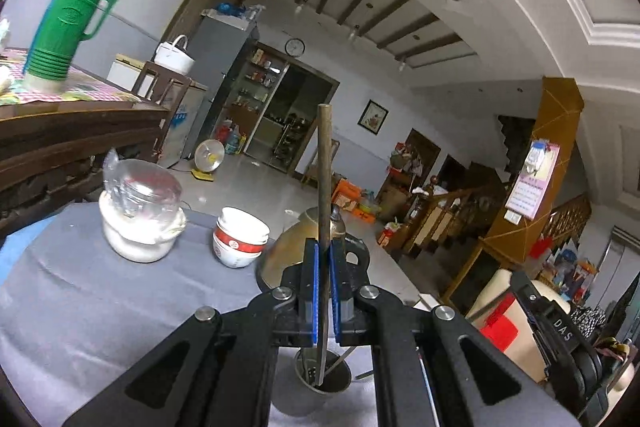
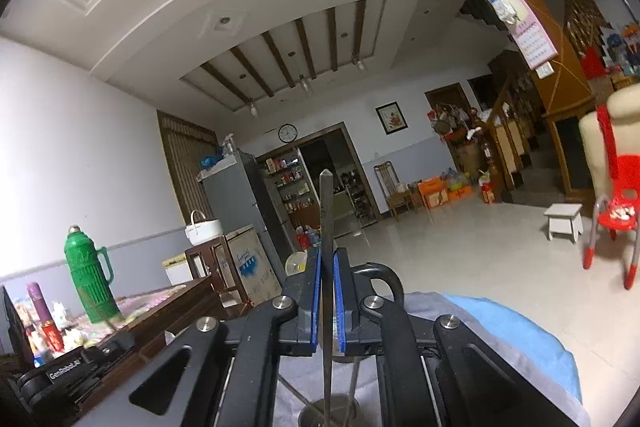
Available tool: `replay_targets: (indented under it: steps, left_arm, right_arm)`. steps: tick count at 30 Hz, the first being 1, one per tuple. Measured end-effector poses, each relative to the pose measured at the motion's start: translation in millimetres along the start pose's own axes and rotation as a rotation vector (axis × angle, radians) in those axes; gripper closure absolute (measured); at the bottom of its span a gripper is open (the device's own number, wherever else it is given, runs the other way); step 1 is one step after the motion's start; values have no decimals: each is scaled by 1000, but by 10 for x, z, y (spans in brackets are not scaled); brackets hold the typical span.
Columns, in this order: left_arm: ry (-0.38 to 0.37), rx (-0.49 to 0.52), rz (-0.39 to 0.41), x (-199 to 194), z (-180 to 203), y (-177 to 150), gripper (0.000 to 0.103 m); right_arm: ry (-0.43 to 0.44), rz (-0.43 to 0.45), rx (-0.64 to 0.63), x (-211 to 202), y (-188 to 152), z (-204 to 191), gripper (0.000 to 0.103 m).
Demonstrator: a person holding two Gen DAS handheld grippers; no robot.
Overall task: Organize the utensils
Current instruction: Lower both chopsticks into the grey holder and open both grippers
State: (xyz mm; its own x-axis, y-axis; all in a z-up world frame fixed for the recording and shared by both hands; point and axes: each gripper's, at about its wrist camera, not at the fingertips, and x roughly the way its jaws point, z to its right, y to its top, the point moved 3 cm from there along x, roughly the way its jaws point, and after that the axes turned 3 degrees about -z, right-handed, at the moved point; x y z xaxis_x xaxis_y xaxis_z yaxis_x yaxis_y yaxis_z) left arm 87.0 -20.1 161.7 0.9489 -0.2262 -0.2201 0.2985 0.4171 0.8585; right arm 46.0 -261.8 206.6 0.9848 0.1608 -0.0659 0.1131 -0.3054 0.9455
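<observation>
Utensils for sorting appear in both wrist views, each clamped upright between blue-padded jaws above a metal holder cup. Left gripper (image 1: 324,247) is clenched on a chopstick (image 1: 325,163), a dull brownish rod standing near vertical; its lower end reaches down into the metal cup (image 1: 323,381), which stands on the grey tablecloth (image 1: 100,307) and already contains other slender pieces. Right gripper (image 2: 326,259) is clenched on a flat metal utensil (image 2: 326,207) with a pointed upper end; its thin lower end descends toward the cup (image 2: 332,411), where two more thin stems lean against the rim. Whether either lower tip touches the cup floor cannot be told.

Surroundings on the left view: a stack of white bowls (image 1: 239,239), a glass jar on a white container (image 1: 140,211), and a brass-coloured bowl (image 1: 288,251) just behind the jaws. A green thermos (image 1: 68,15) stands on the wooden sideboard.

Risks, as judged: both tools converge on one narrow cup, so the two grippers may collide or cross their pieces. Releasing from too high could let a piece bounce out or tip the light cup. A tilted piece may catch the rim or jam against stems inside. Sideways withdrawal could knock the brass-coloured bowl or the stacked bowls.
</observation>
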Motion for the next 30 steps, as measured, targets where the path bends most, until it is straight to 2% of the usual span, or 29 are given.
replay_targets:
  steps: [7,14,19,30]
  left_arm:
    - [35,30,-89,479,9,-205,98]
    - [43,37,-148,643,-6,-331,98]
    - [70,57,-242,823,0,-463,98]
    - [97,104,-386,939,81,-677,97]
  right_arm:
    - [-23,-119,-40,455,-307,-17,96]
    - [-42,-199,-32,619,-470,194,96]
    - [-43,-269,-35,745,-614,256,96]
    - [-65,-403,-40,937,-830,322,95]
